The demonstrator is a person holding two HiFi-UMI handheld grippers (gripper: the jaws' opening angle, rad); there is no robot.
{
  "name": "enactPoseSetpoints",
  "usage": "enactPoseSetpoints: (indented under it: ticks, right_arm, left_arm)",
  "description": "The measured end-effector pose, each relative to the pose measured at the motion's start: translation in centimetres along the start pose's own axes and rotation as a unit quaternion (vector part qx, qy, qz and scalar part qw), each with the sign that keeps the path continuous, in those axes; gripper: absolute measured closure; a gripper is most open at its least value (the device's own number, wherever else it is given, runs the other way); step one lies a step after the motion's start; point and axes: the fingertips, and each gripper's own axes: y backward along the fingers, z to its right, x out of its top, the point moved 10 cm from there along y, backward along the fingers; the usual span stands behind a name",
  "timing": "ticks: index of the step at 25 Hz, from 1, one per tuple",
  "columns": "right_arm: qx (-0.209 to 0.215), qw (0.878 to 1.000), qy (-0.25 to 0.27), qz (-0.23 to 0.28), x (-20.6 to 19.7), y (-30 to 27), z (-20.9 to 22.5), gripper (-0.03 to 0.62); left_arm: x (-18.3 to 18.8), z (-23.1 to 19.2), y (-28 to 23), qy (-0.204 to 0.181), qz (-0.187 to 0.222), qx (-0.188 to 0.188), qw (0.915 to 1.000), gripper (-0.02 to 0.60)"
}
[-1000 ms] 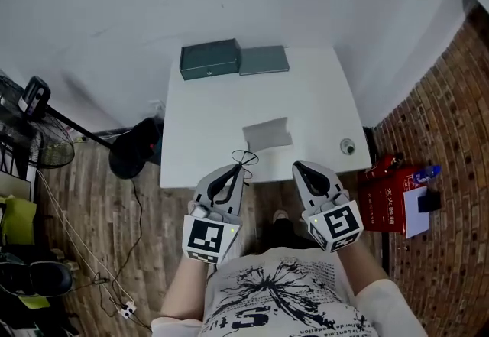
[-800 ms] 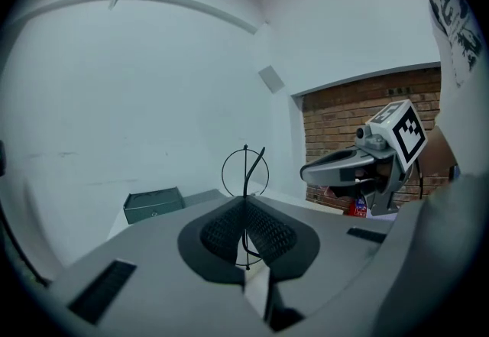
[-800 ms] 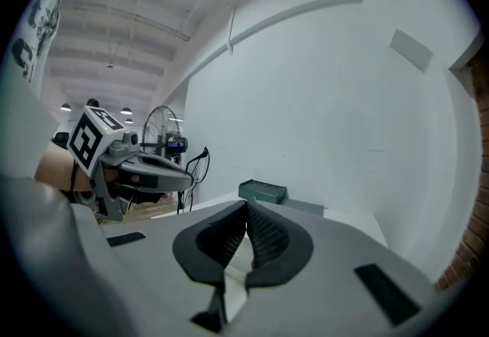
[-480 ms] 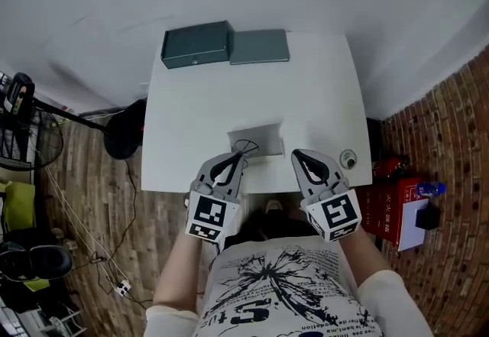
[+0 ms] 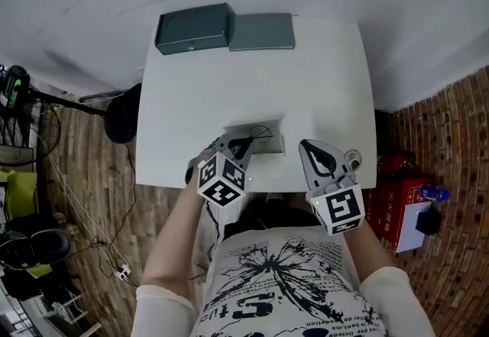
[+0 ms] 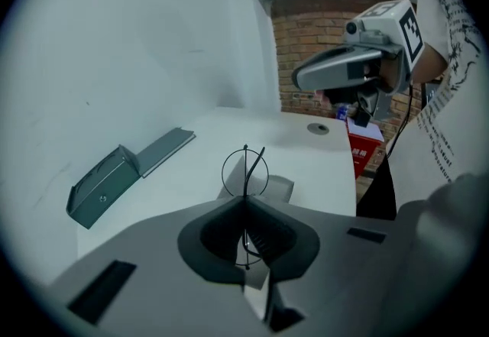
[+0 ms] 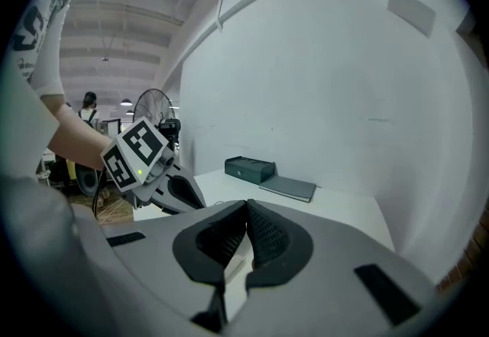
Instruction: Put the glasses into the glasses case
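Note:
A pair of thin black wire glasses (image 6: 245, 170) sticks out past my left gripper (image 6: 244, 204), which is shut on its frame. In the head view the glasses (image 5: 257, 133) hang over a grey cloth (image 5: 267, 143) near the table's front edge, the left gripper (image 5: 235, 147) tilted down toward it. The dark green glasses case (image 5: 194, 28) stands open at the far edge, its lid (image 5: 262, 31) lying flat to the right. My right gripper (image 5: 306, 147) hovers at the front right, shut with nothing in it; its jaws meet in the right gripper view (image 7: 246, 205).
The white table (image 5: 321, 91) stands against a white wall. A small round metal thing (image 5: 351, 155) lies by the right gripper. On the wooden floor there are a red box (image 5: 396, 198) to the right and a fan base (image 5: 122, 114) to the left.
Both grippers have moved forward from the table's front edge. The left one has sunk and rolled, bringing the glasses down over the grey cloth.

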Motion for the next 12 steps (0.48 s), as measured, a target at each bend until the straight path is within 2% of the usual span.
enactPoseSetpoints:
  ticks: [6, 12]
  right_arm:
    - [-0.003, 1.000, -0.010, -0.004, -0.6, -0.6, 1.8, 0.579]
    - [-0.004, 1.000, -0.018, -0.018, -1.3, -0.5, 2.6, 0.579]
  left_arm:
    - [0.7, -0.4, -2.8, -0.086, -0.068, -0.033, 0.9934, 0.568]
    - [0.5, 0.2, -5.1, -0.112, -0.125, -0.085, 0.9822, 0.568]
